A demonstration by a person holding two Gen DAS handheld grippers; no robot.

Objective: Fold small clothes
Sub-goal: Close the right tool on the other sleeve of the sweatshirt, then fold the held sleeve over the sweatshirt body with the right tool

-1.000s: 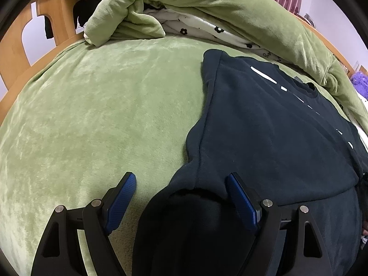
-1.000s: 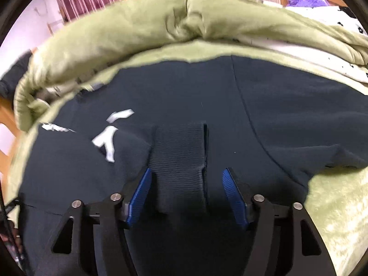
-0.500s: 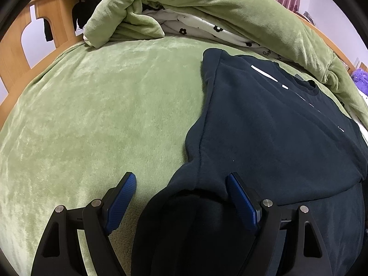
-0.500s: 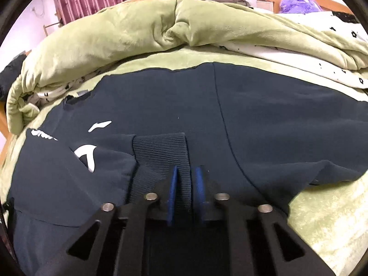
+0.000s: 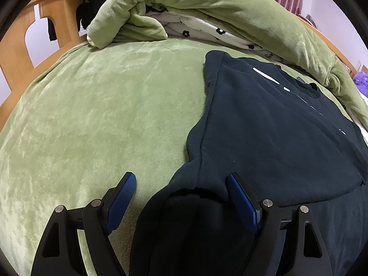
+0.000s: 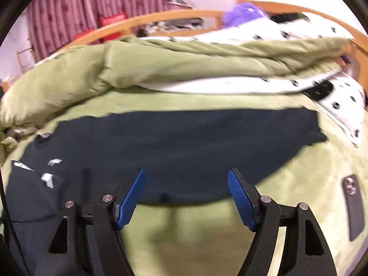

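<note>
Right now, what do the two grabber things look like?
Both look alike. The left gripper and right gripper each have two black fingers with triangle cut-outs and silver bolts. Each finger's inner face has a ridged blue pad. No cables, sleeves or hands show.

You are in a bedroom in a home. You can tell because you are working on a big bed [image 5: 96, 124] with a soft green cover, a wooden bed frame [image 5: 20, 53] runs around it, and a puffy green blanket [image 6: 161, 69] is pushed back in a heap with a white sheet with little black flowers [image 5: 207, 31] under it. Pink striped curtains [image 6: 76, 11] hang by the wall, a purple fluffy thing [image 6: 243, 13] sits at the far end, and a phone [image 6: 353, 204] lies on the cover beside a dark sweatshirt [image 5: 276, 126].
</note>
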